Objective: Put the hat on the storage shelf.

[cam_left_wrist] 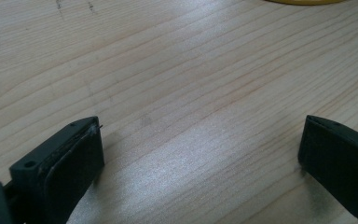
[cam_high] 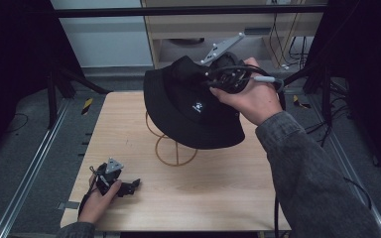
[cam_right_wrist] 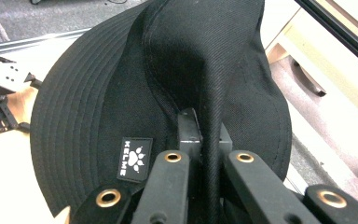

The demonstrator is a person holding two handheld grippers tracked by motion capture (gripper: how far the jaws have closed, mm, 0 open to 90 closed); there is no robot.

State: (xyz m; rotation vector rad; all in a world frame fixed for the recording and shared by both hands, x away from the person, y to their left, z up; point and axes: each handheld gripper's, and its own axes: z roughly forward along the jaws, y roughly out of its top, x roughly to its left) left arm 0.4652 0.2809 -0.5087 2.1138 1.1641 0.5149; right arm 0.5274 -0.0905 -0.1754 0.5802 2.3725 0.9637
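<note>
The black cotton bucket hat with a small white paw-logo patch (cam_high: pixel 191 106) hangs in the air over the far middle of the pale wooden table (cam_high: pixel 218 198), just above a thin yellow wire hat stand (cam_high: pixel 174 151) whose loops rest on the boards. I judge the step in hand to be the carry: the hat is lifted and hovering at the stand, either about to settle on it or coming off it, I cannot tell which.

Starting at the near left, my left gripper (cam_high: pixel 129 187) lies low on the table in my hand, its jaws spread wide with nothing but bare wood grain between them (cam_left_wrist: pixel 200 154). It touches nothing of the hat.

Moving right, my right gripper (cam_high: pixel 206 74) is raised at the far side, its jaws closed tight on a pinched fold of the crown (cam_right_wrist: pixel 209 144).

If the hat is going on, I would next lower the crown squarely over the wire loops before I release the fold, keeping the brim from snagging.
</note>
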